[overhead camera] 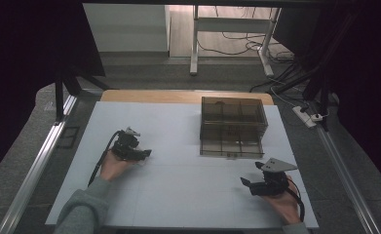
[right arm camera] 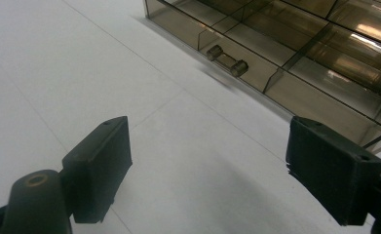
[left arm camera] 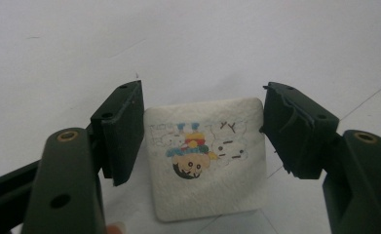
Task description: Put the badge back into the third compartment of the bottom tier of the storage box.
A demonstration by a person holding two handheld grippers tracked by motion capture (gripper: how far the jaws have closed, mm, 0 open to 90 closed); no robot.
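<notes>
A small white square card [left arm camera: 207, 161] with a cartoon drawing sits mid-frame in the left gripper view, grasped edge to edge by the left claw [left arm camera: 202, 131] above the white bench [overhead camera: 178, 185], while the right claw [overhead camera: 249, 184], released, rests lower right near the smoky compartment box [overhead camera: 233, 126].

Left gripper [overhead camera: 146, 153] near left, jaws pointing right, clamped on something, looks like. Right gripper [overhead camera: 245, 181] near right, pointing left, jaws spread wide, nothing between.
</notes>
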